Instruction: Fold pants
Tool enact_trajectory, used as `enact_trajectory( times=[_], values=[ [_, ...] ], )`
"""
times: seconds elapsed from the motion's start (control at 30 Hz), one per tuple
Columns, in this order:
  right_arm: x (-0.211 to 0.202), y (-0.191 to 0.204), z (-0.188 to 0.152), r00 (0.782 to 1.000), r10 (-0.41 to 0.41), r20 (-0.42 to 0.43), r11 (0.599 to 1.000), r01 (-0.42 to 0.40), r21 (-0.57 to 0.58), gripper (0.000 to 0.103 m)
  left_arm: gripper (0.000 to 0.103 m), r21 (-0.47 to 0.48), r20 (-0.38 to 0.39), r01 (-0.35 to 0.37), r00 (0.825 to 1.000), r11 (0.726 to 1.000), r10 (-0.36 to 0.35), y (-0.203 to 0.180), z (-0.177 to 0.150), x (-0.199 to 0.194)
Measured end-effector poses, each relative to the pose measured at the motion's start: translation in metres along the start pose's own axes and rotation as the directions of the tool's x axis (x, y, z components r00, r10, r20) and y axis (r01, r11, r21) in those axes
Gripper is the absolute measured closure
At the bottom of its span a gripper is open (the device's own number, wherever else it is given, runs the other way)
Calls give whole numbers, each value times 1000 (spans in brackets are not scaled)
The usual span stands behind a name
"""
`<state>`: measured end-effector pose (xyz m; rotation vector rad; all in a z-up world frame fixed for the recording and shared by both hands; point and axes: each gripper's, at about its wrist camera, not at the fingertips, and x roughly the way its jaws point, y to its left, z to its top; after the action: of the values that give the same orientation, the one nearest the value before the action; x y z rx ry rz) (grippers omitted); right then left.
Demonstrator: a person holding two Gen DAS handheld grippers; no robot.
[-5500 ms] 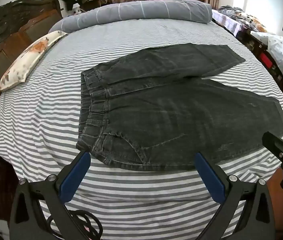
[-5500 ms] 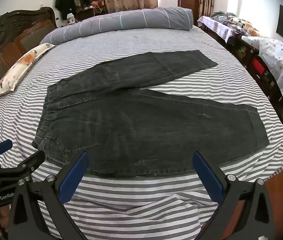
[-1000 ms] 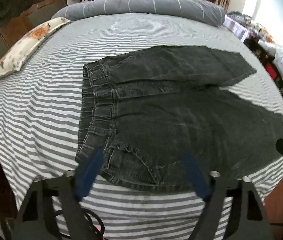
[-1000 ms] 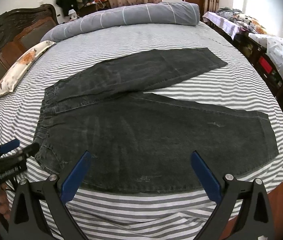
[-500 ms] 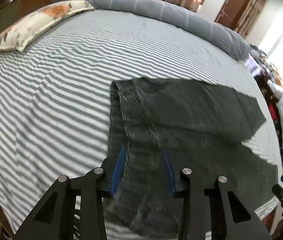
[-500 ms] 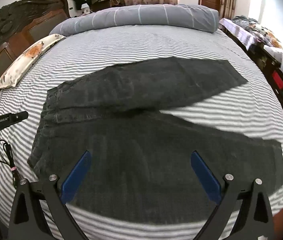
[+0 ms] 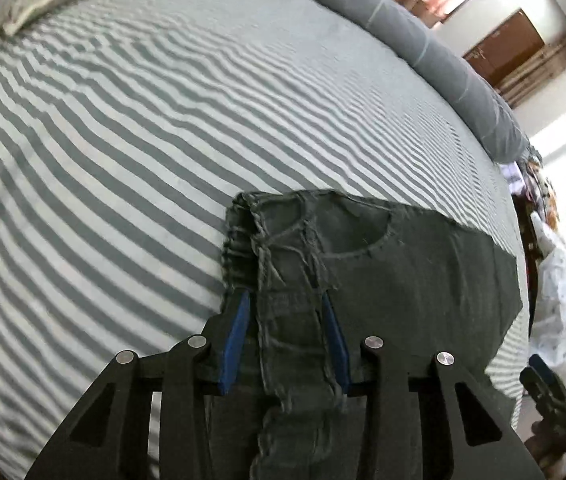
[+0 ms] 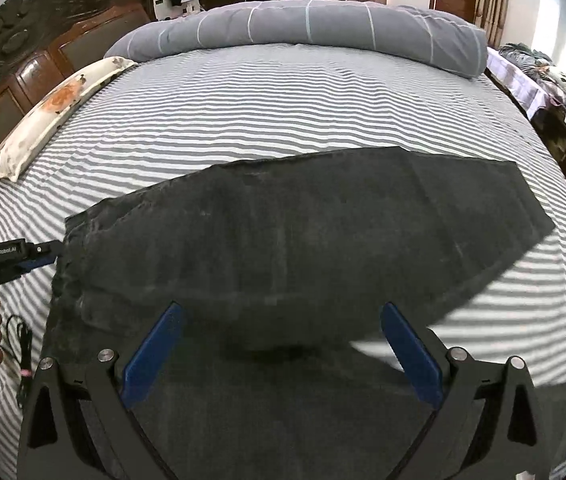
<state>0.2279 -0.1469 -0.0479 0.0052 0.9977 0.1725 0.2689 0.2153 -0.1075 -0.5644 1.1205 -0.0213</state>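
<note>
Left gripper [image 7: 285, 340]: clamped on pants [image 7: 403, 280] waistband.
Right gripper [image 8: 281, 350]: jaws spread, holding nothing.
Risk: thick denim may slip, skewing the fold.

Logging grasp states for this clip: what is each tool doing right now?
Left tool: closed on the waistband of the pants.
Right tool: open, holding nothing, above the pants.
</note>
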Motion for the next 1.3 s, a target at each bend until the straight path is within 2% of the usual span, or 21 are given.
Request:
enact_trajectory(
  times=[0.1,0.3,0.57,0.6,0.67,0.73,0.83,0.97,1.1,1.2,1.3],
  values=[
    [17,2,8,1000,6,-8,1000,-6,-10,3,72,-27,-12,29,999,999,-30,7,6,10],
    [44,8,21,999,13,-29,999,-14,-31,3,72,-61,-27,65,997,996,-66,7,25,29],
    [70,7,50,998,33,-50,994,-38,-103,3,72,-150,12,99,995,984,-99,13,39,38],
    [74,6,53,998,42,-56,993,-48,-111,3,73,-147,26,95,995,985,-92,11,37,37],
    [82,1,61,995,66,-81,989,-76,-125,4,94,-128,65,59,997,990,-51,9,33,32],
    [90,-4,70,992,75,-98,984,-90,-156,4,97,-123,107,84,992,989,-71,8,30,24],
    [101,-8,84,990,75,-117,967,-101,-233,4,97,-86,202,124,974,988,-105,1,21,3],
    [109,-5,113,977,156,-147,921,-198,-335,4,98,24,308,136,941,990,-136,-17,3,-26],
    [121,1,144,956,213,-203,866,-281,-413,5,98,44,356,170,918,984,-175,-15,-8,-42],
    [139,8,163,934,240,-265,821,-342,-458,10,98,56,366,171,913,984,-179,-12,-12,-49],
    [158,25,169,894,270,-358,754,-428,-499,19,98,89,374,142,913,986,-165,-14,-14,-53]
  ],
)
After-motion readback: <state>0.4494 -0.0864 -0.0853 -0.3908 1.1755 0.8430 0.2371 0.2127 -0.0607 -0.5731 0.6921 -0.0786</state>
